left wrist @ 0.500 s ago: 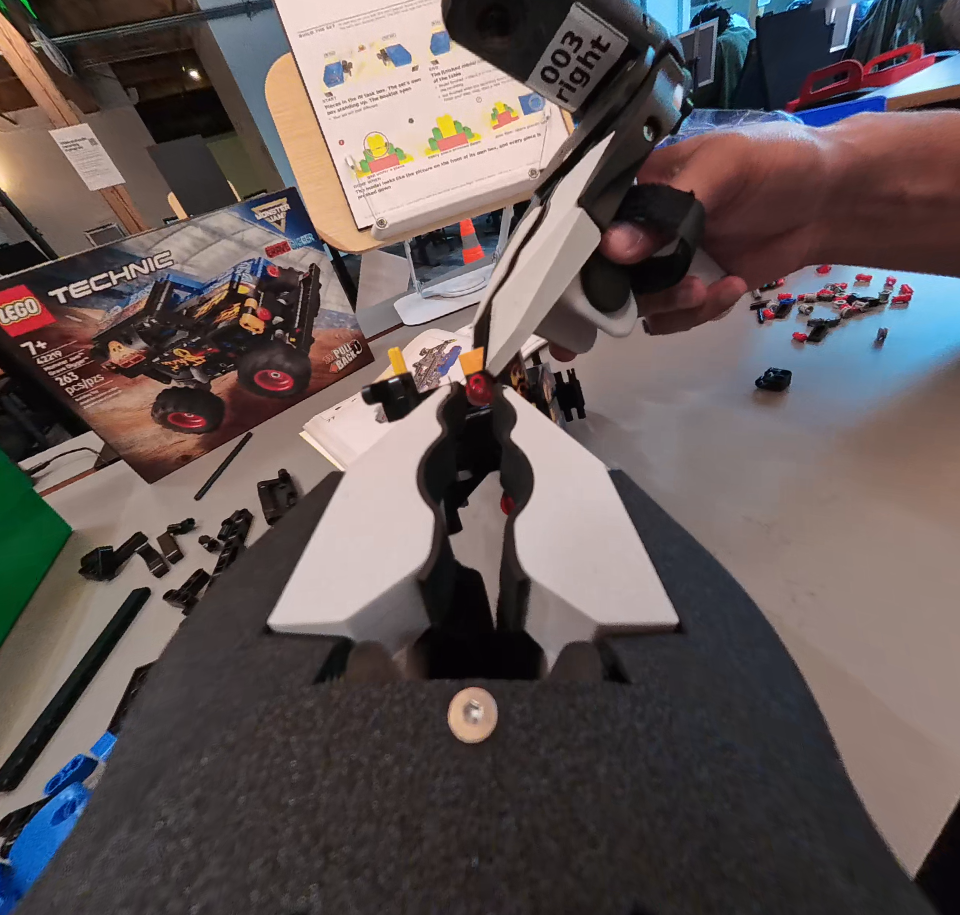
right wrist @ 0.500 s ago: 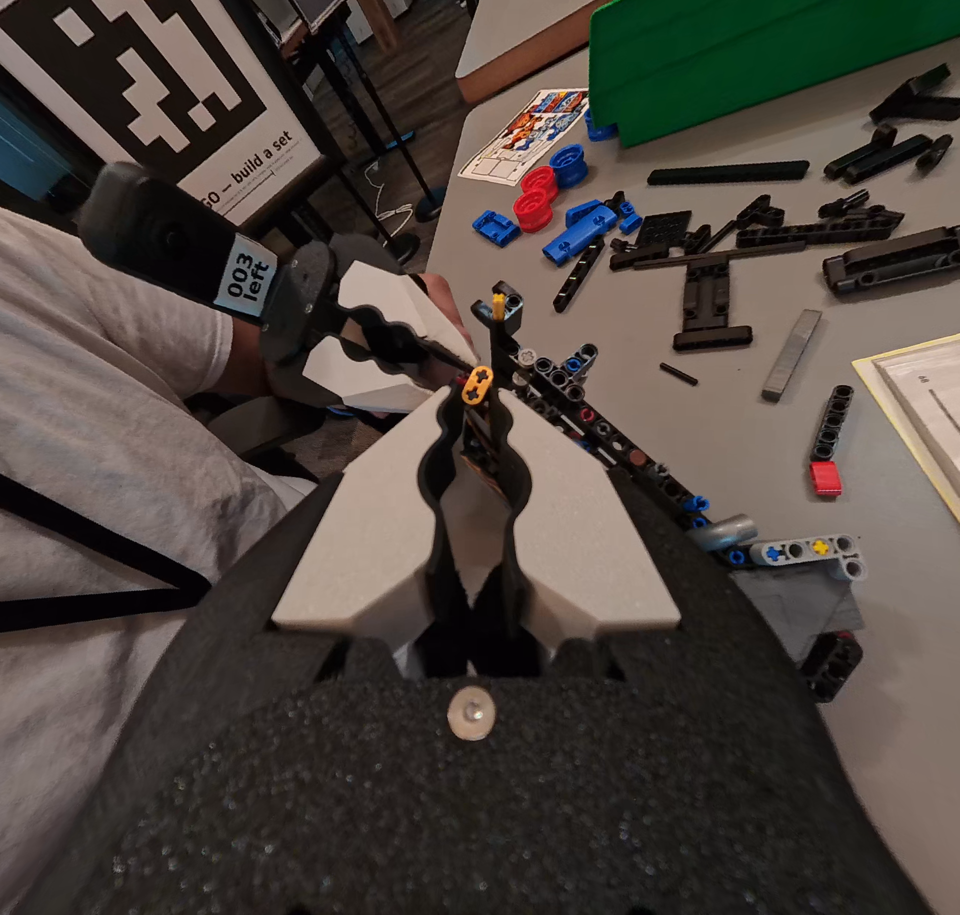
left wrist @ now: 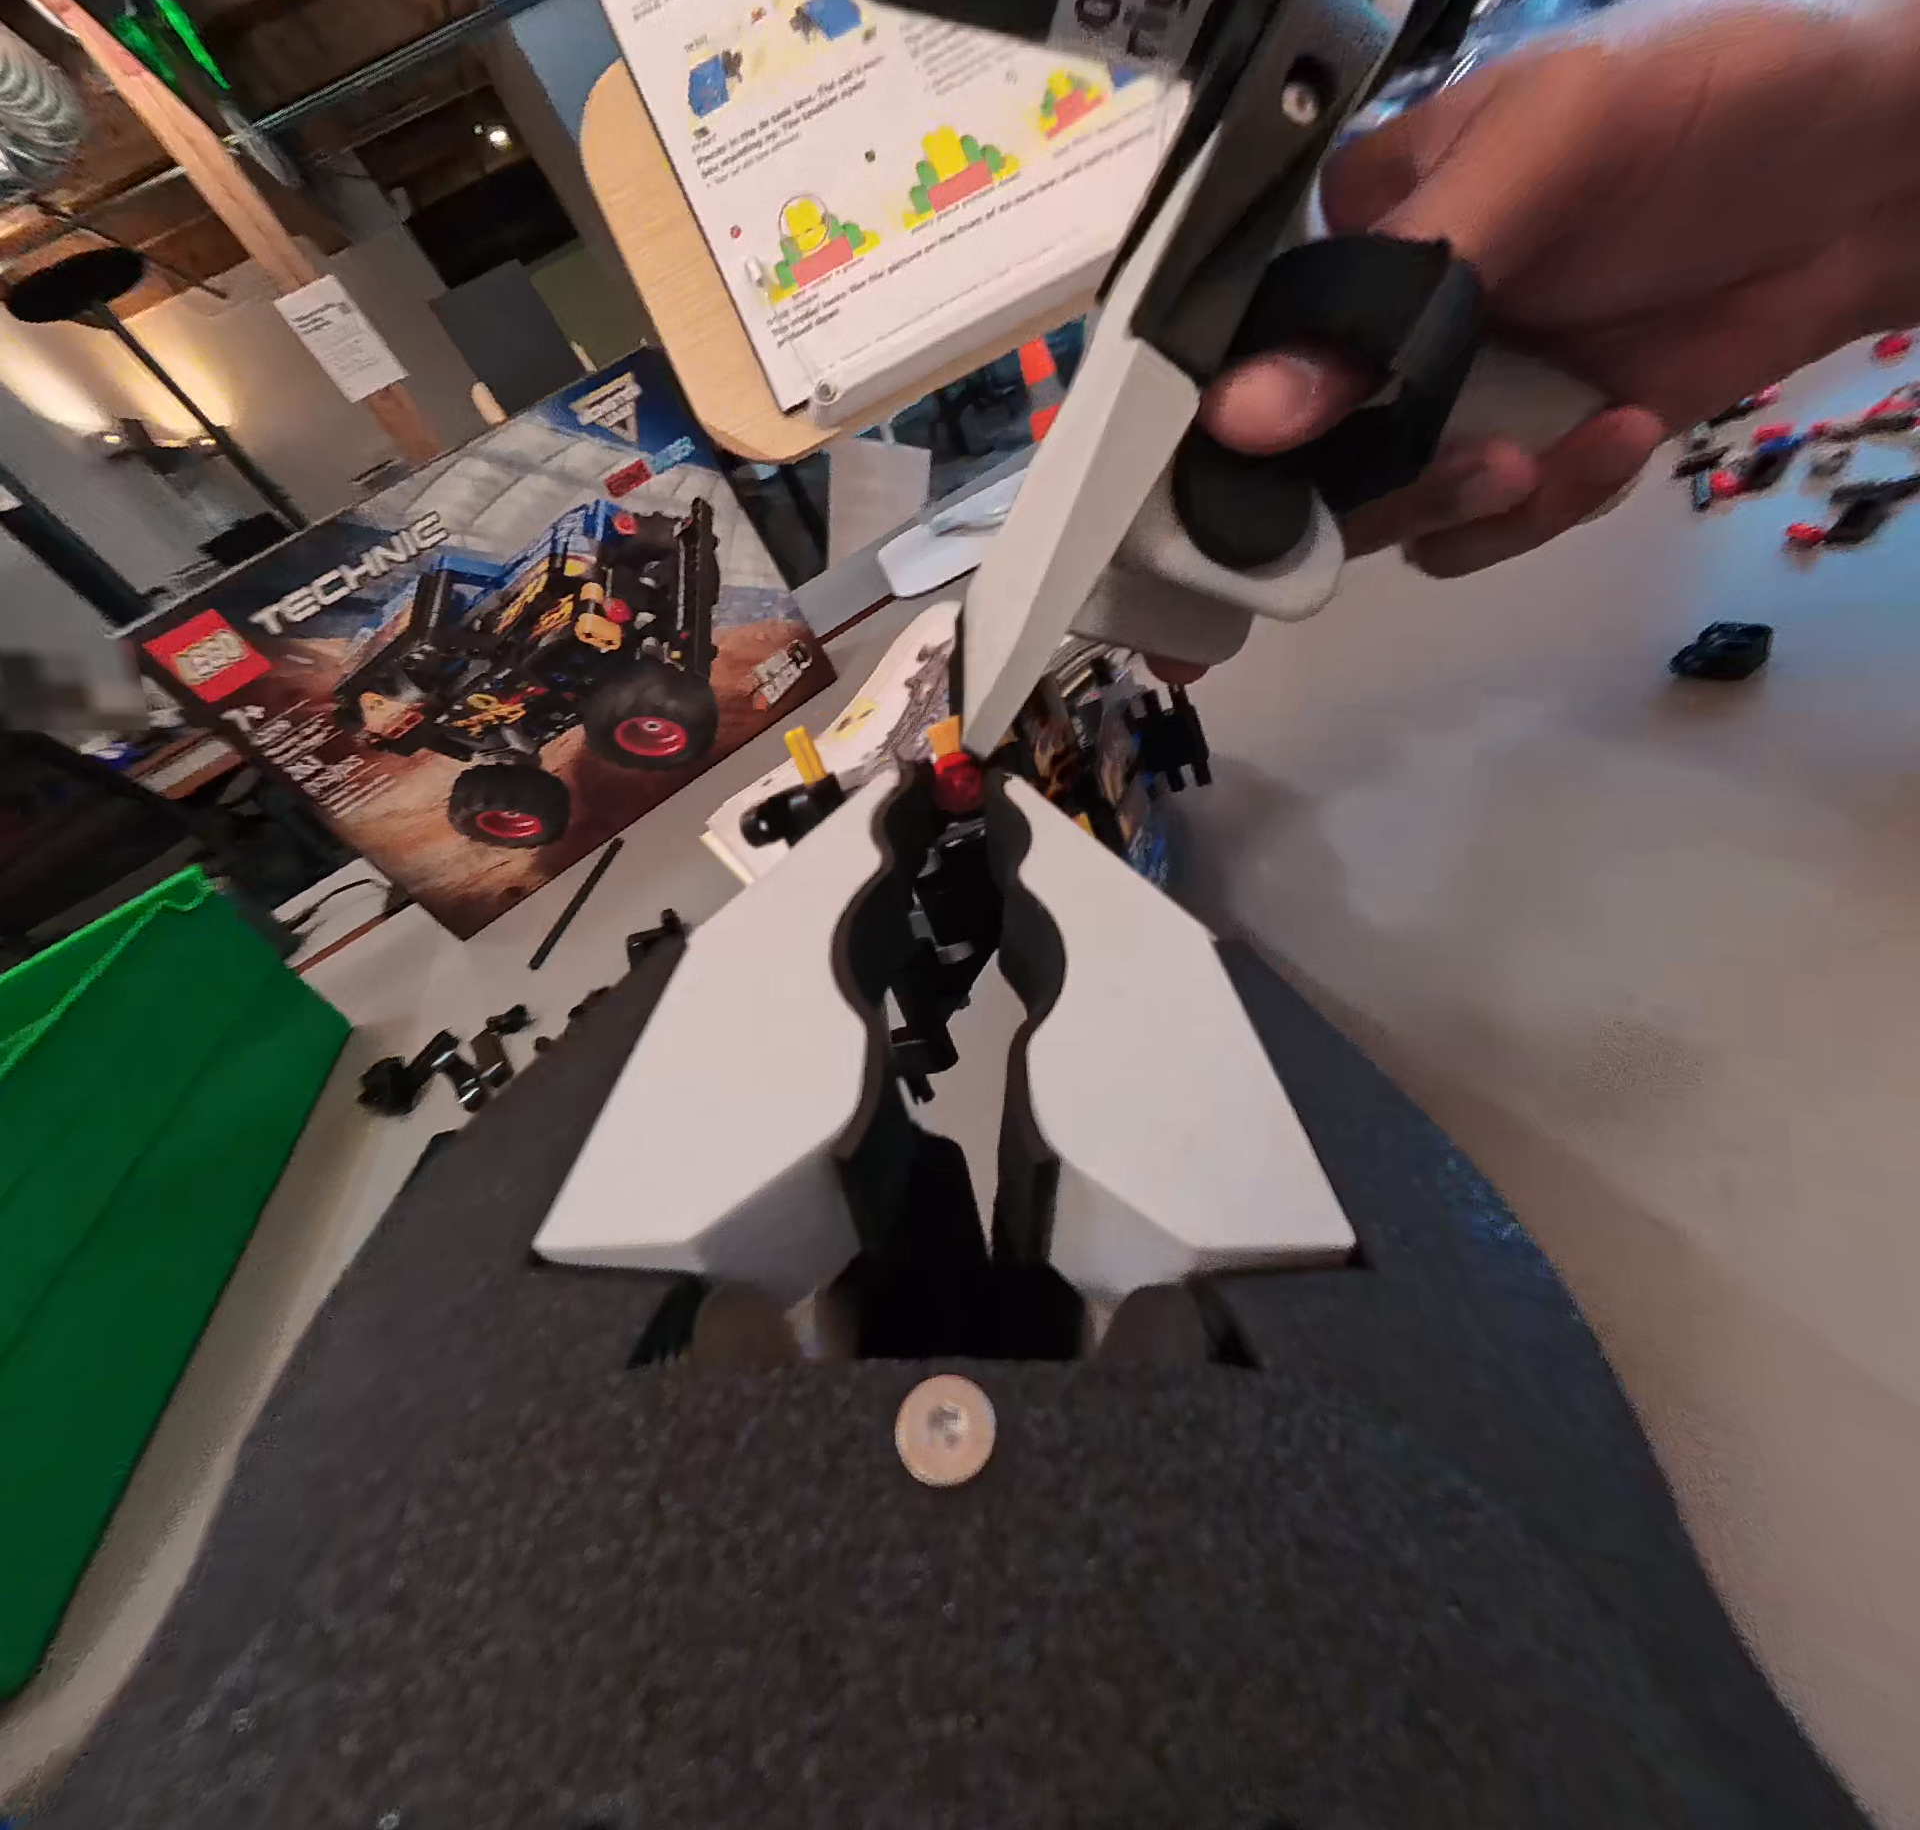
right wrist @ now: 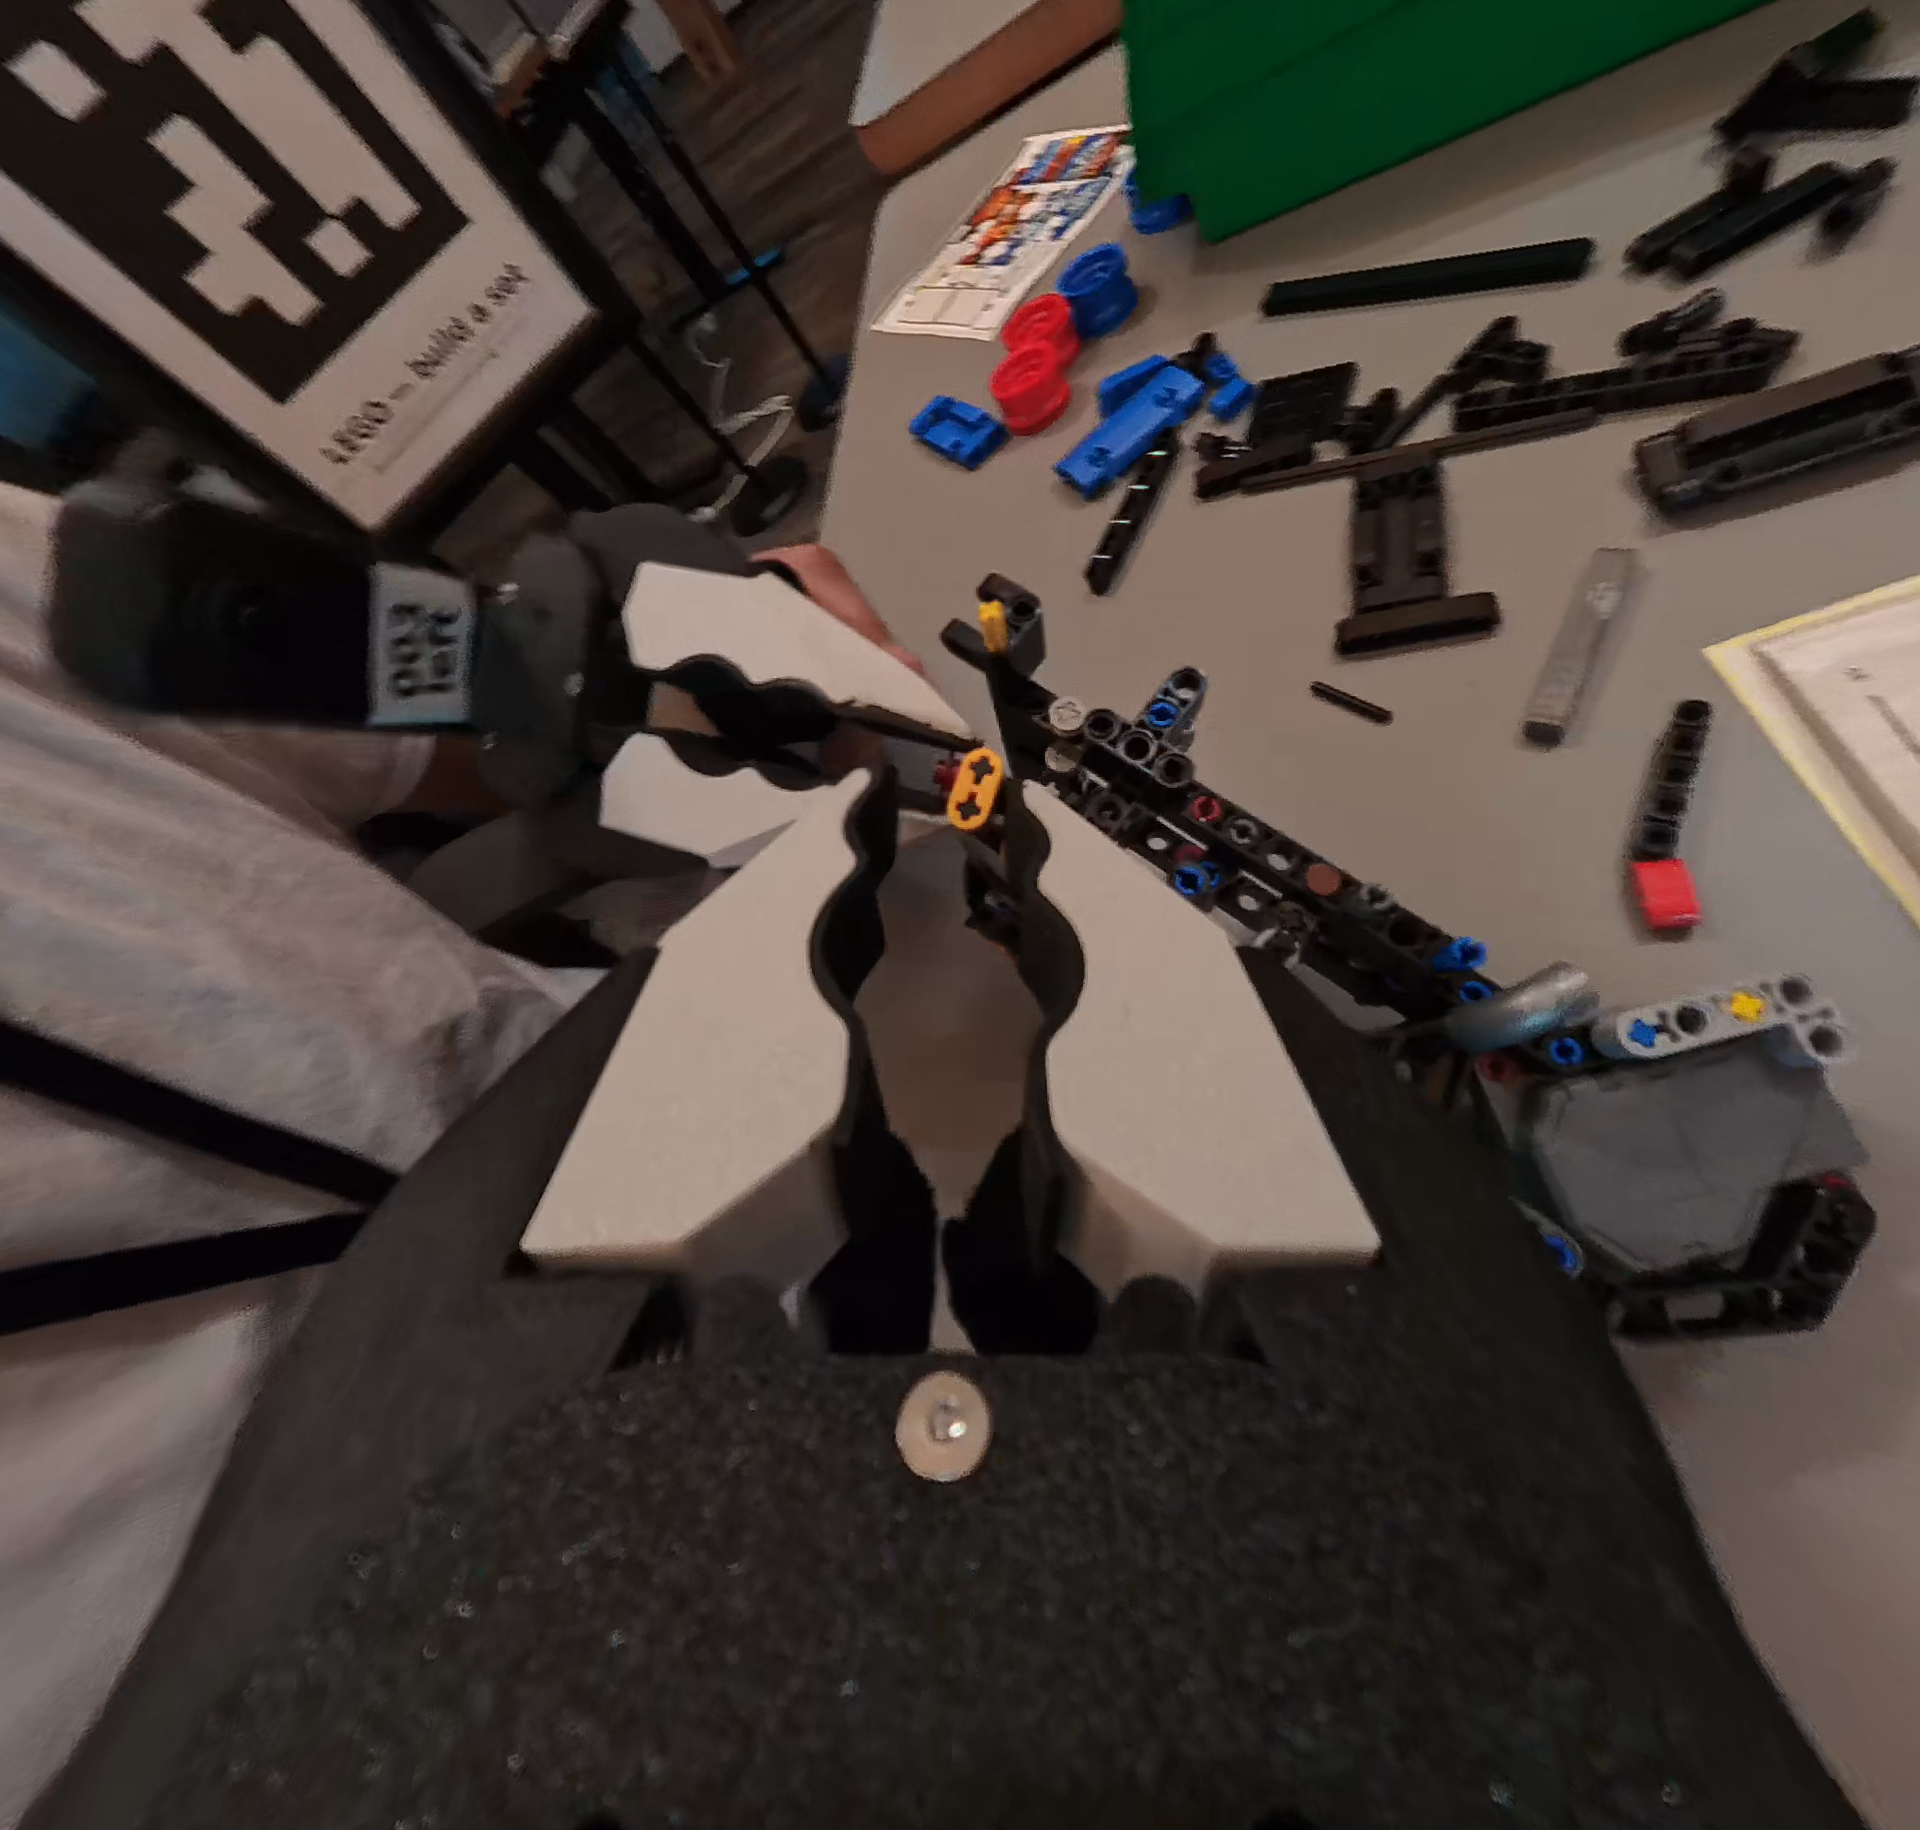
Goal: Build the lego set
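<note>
Lego frame [right wrist: 1195,835], mid-frame, was pinched by the left gripper [left wrist: 940,793]; the right gripper [right wrist: 961,793] was parted slightly around its orange link [right wrist: 975,789].

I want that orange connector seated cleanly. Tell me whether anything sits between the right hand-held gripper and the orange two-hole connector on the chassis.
Nothing visible does. The orange two-hole connector sits right at the tips of the right hand-held gripper, whose jaws stand apart around it. The left hand-held gripper clamps the black chassis frame from the side, not in between.

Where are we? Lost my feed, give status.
Left gripper shut on black chassis. Right gripper partly open around orange connector at chassis end. Nothing blocking.
</note>
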Demonstrator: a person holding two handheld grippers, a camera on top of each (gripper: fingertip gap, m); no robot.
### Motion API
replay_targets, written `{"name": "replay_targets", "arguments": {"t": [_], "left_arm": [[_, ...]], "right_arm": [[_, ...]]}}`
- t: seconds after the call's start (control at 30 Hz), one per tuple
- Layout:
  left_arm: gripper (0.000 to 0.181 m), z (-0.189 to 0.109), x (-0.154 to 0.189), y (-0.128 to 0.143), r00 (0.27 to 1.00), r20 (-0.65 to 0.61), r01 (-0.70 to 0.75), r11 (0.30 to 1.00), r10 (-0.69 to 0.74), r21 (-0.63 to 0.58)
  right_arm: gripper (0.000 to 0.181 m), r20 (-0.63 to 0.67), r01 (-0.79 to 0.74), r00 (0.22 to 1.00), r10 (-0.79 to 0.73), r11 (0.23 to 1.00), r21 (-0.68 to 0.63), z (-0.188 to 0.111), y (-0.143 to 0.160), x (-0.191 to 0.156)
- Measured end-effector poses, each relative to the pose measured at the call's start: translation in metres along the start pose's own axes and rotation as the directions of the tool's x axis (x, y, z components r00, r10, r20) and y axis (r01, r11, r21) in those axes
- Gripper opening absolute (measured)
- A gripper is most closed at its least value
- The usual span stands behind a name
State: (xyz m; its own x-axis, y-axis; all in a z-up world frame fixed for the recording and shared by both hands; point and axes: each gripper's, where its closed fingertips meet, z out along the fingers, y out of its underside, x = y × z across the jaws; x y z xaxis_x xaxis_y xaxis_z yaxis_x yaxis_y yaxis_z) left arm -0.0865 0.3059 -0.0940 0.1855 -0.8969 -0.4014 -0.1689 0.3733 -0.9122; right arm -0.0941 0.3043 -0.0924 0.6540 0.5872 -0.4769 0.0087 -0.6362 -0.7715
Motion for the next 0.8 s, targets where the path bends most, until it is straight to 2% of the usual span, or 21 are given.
{"name": "replay_targets", "arguments": {"t": [0.13, 0.4, 0.8], "left_arm": [[0.008, 0.003, 0.001, 0.002, 0.996, 0.056, -0.073, 0.996, 0.076, -0.041], [0.008, 0.006, 0.005, 0.003, 0.991, 0.073, -0.105, 0.992, 0.11, -0.072], [0.008, 0.009, 0.011, 0.003, 0.996, 0.034, -0.078, 0.995, 0.081, -0.061]], "right_arm": [[0.02, -0.103, 0.034, 0.994, -0.036, 0.999, -0.019, 0.001, 0.002, 0.004], [0.013, -0.237, 0.122, 0.962, -0.134, 0.99, -0.067, 0.0, 0.005, 0.012], [0.012, -0.22, 0.151, 0.96, -0.174, 0.981, -0.12, -0.003, 0.01, 0.013]]}}
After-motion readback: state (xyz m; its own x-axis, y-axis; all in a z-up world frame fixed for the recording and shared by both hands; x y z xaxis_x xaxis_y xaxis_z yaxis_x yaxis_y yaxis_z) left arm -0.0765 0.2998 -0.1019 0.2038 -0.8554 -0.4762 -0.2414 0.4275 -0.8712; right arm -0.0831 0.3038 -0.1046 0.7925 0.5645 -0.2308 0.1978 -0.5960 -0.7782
